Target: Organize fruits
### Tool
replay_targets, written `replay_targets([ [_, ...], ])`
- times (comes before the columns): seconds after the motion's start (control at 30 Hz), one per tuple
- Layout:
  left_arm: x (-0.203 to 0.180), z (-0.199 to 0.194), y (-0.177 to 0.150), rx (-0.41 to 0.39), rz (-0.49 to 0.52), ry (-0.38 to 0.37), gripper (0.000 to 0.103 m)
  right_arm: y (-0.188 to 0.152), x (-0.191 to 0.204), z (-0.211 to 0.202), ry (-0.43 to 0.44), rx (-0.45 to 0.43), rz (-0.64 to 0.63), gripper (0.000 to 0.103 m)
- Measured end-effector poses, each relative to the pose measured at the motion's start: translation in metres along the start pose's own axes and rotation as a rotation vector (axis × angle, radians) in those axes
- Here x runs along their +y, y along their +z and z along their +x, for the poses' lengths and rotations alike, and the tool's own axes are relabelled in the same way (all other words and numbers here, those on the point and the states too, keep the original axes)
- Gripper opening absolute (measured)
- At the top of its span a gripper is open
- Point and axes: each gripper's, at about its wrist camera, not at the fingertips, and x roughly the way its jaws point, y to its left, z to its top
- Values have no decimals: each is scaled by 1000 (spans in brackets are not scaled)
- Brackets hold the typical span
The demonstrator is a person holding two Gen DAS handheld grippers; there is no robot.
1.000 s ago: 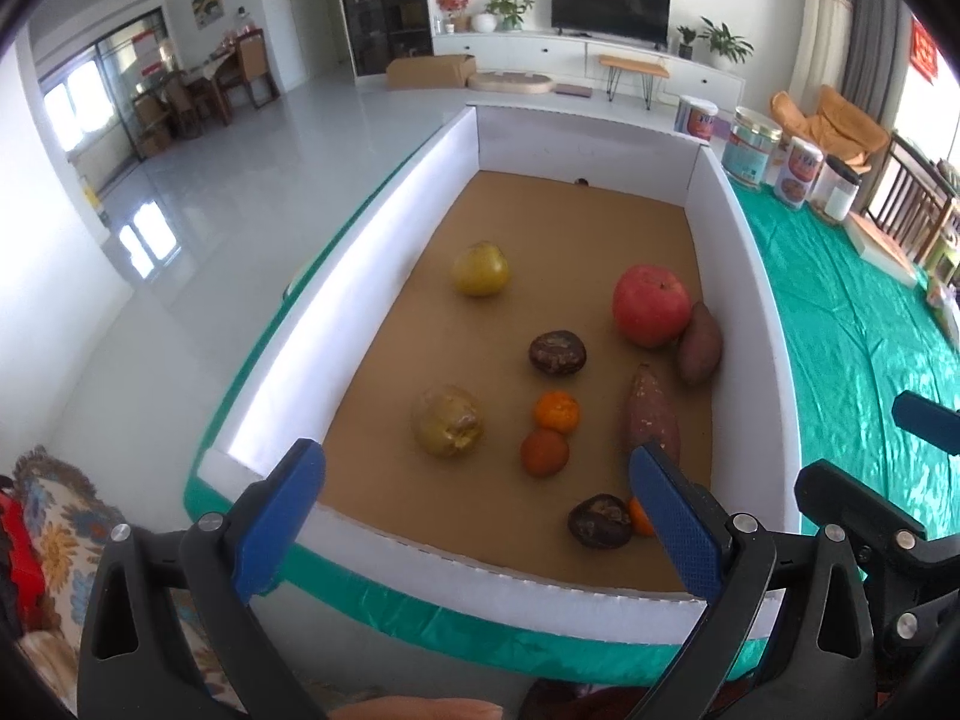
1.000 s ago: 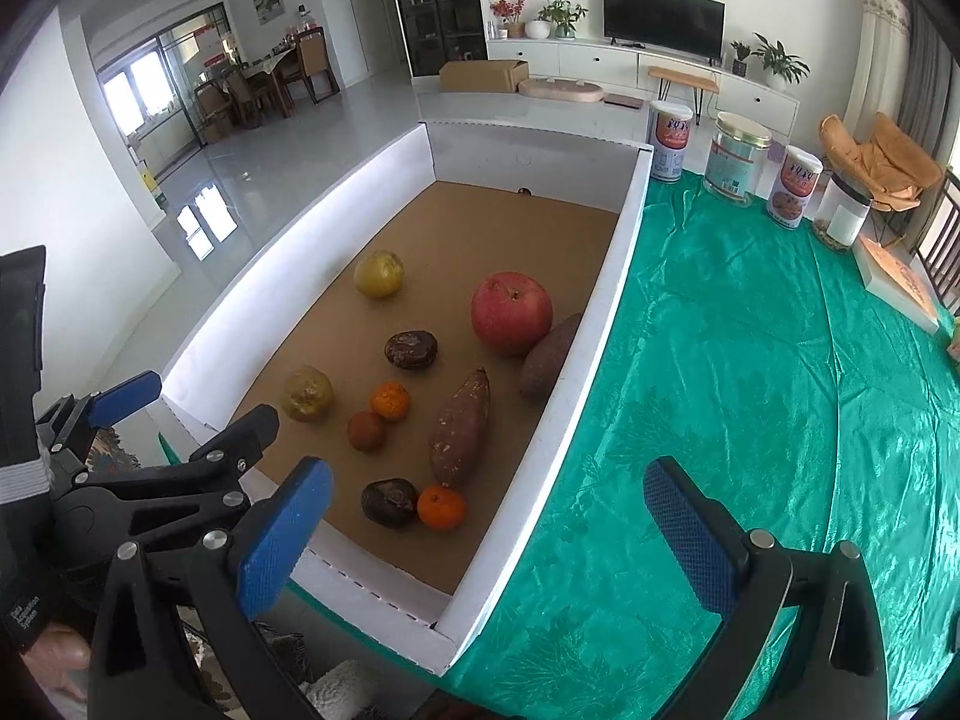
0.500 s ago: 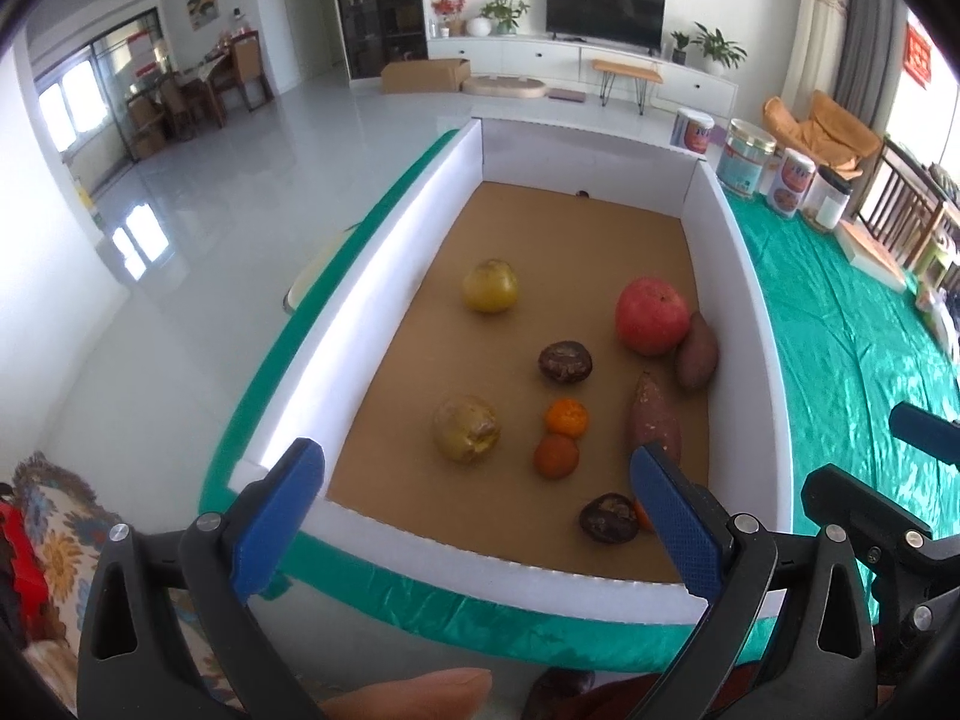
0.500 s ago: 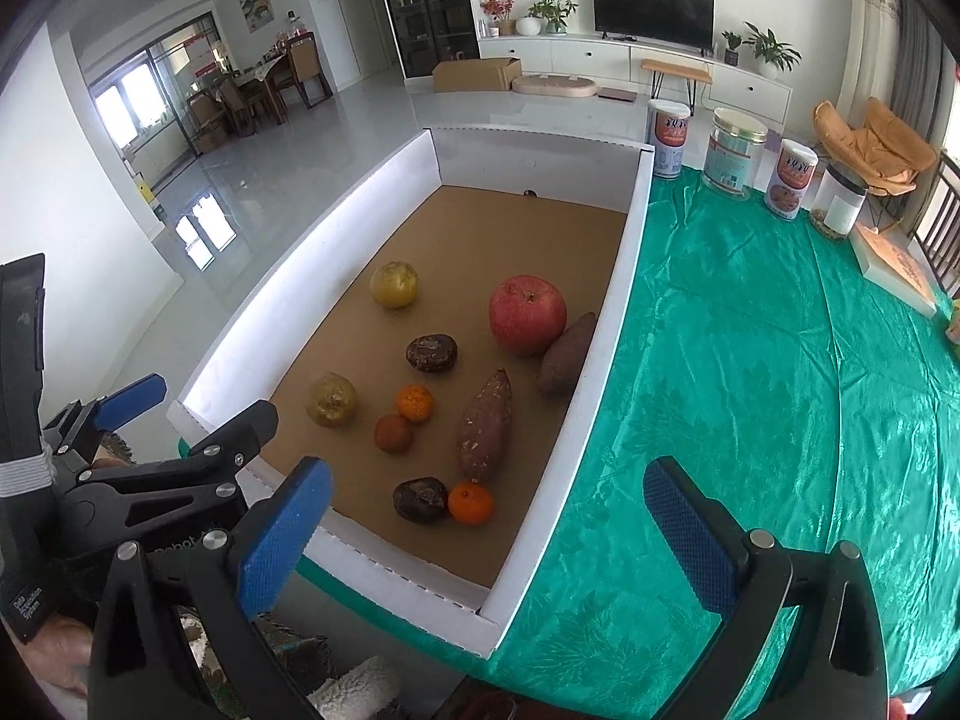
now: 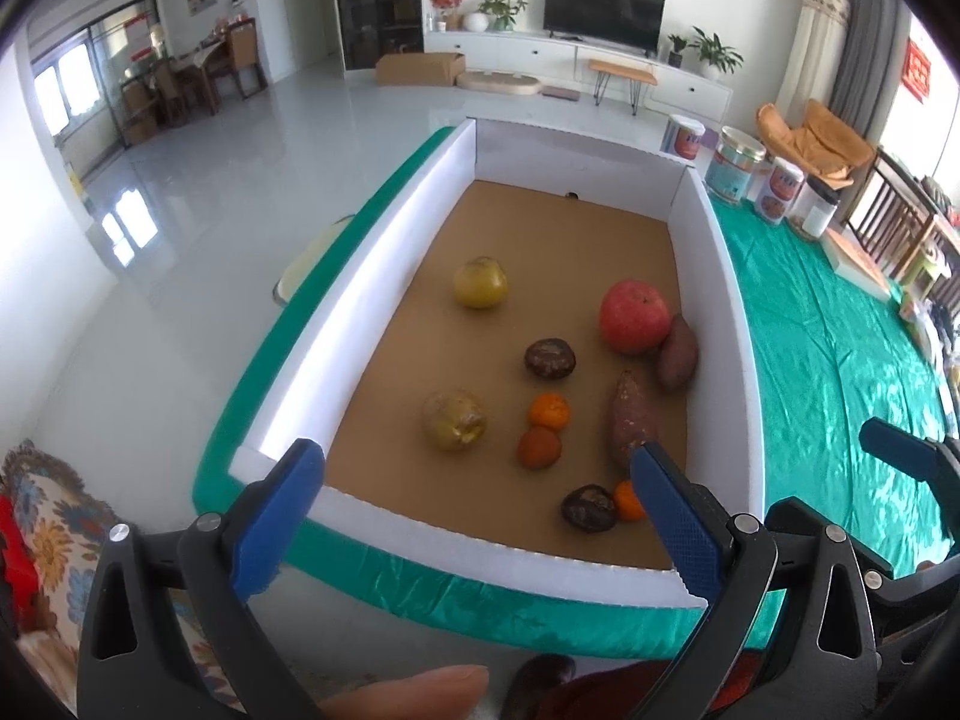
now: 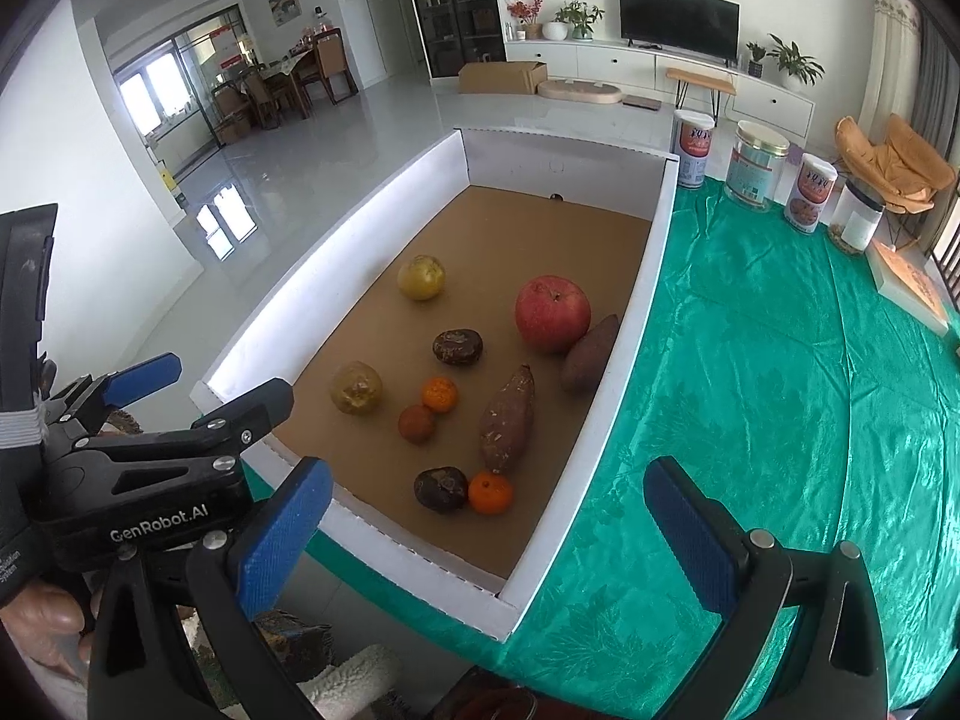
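Observation:
A white-walled box (image 5: 723, 276) (image 6: 636, 294) with a brown floor holds the fruit: a red apple (image 5: 633, 316) (image 6: 552, 313), two yellow pears (image 5: 479, 282) (image 5: 454, 420), two sweet potatoes (image 5: 630, 417) (image 5: 677, 353), three small oranges (image 5: 548, 409) (image 5: 539, 447) (image 6: 490, 492) and two dark passion fruits (image 5: 549, 358) (image 6: 441, 488). My left gripper (image 5: 474, 516) is open and empty, held back from the box's near wall. My right gripper (image 6: 486, 531) is open and empty above the box's near right corner. The left gripper also shows in the right wrist view (image 6: 198, 414).
The box sits on a table with a green cloth (image 6: 780, 390). Several jars and tins (image 6: 753, 165) stand at the cloth's far edge, with a flat box (image 6: 909, 285) at the right. Bare floor (image 5: 198, 222) lies to the left.
Both grippers have drawn back and risen a little from the box, so more of its near wall and the green cloth shows. The fruit has not moved.

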Motion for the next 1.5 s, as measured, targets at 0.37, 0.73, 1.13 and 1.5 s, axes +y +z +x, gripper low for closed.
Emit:
replay_targets([
  [0.37,-1,0,-3,-17,14,58,102,3,-12,1,-104,-7,29,103],
  [0.73,5,5,-5,-9,2,60,102,5,-8,-2,-188,-27,-6,103],
  [1.13,1,4,-4,-16,13,45,102,7,-3,-5,-244,-39,-28,103],
  [1.5,1,5,-2,-16,15,52,102,9,-5,-5,-240,-21,-22,103],
])
